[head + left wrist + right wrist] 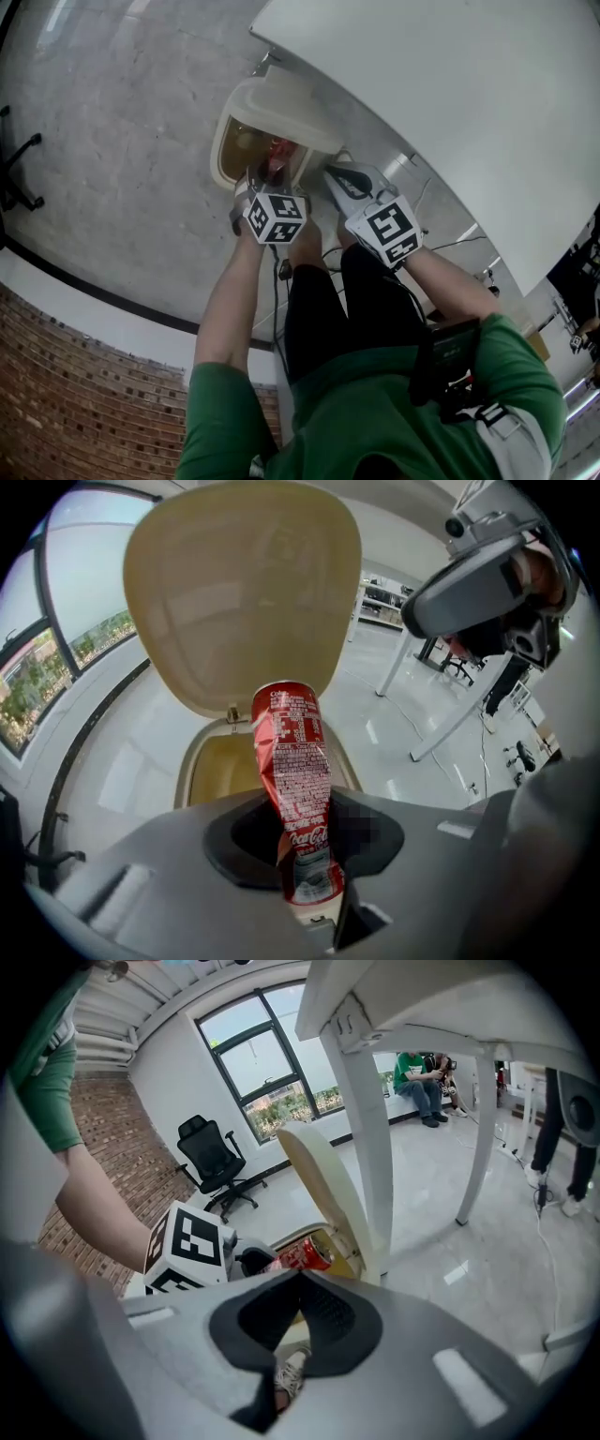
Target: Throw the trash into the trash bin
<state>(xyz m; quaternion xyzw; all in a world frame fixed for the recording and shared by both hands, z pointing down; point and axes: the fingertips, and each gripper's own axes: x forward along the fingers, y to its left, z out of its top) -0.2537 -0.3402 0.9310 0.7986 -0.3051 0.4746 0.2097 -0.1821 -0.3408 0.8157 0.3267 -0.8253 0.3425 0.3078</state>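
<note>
Floor [112, 141] | bin [223, 141] lid up | left hand-held gripper [309, 892] clamps can [291, 761] | right hand-held gripper [300, 1274] closed

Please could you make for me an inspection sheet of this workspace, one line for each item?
Surface: grey polished floor; white table over the bin.
Job's things: beige trash bin, lid up; crushed red can above its opening.
Clutter: nothing seen.
Grippers: left tongs shut on the can; right tongs shut, empty.
Cables: thin cables on the floor by the table edge.
Surroundings: brick wall, window, black office chair, seated people.
</note>
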